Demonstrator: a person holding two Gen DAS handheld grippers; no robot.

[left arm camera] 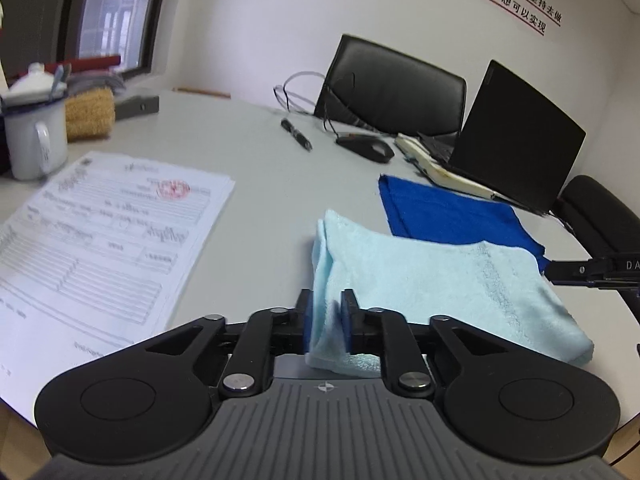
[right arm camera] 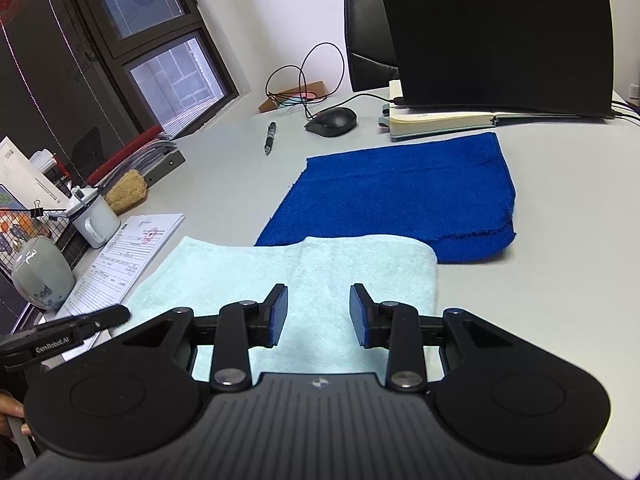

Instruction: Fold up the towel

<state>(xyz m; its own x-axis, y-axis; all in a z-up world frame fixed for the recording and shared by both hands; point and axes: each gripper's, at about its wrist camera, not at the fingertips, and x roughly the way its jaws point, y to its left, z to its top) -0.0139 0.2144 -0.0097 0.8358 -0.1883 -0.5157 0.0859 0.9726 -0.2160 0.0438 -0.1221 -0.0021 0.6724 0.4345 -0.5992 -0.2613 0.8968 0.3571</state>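
A light blue towel [left arm camera: 432, 280] lies folded on the grey table, and its near left edge is lifted and pinched between the pads of my left gripper [left arm camera: 327, 316], which is shut on it. In the right wrist view the same light blue towel [right arm camera: 248, 272] spreads flat beneath my right gripper [right arm camera: 318, 314], whose fingers stand open just above the cloth with nothing between them. The left gripper's tip [right arm camera: 108, 316] shows at the towel's left edge. A dark blue towel [right arm camera: 400, 192] lies folded flat just beyond the light one, also seen as the dark blue towel [left arm camera: 448, 212].
A stack of printed papers [left arm camera: 100, 232] lies left of the towels, with a white mug [left arm camera: 32, 140] behind it. A pen [right arm camera: 271, 136], a mouse [right arm camera: 332, 120], a notebook [right arm camera: 440, 120] and an open laptop [right arm camera: 500, 32] sit farther back. A black chair [left arm camera: 392, 84] stands behind the table.
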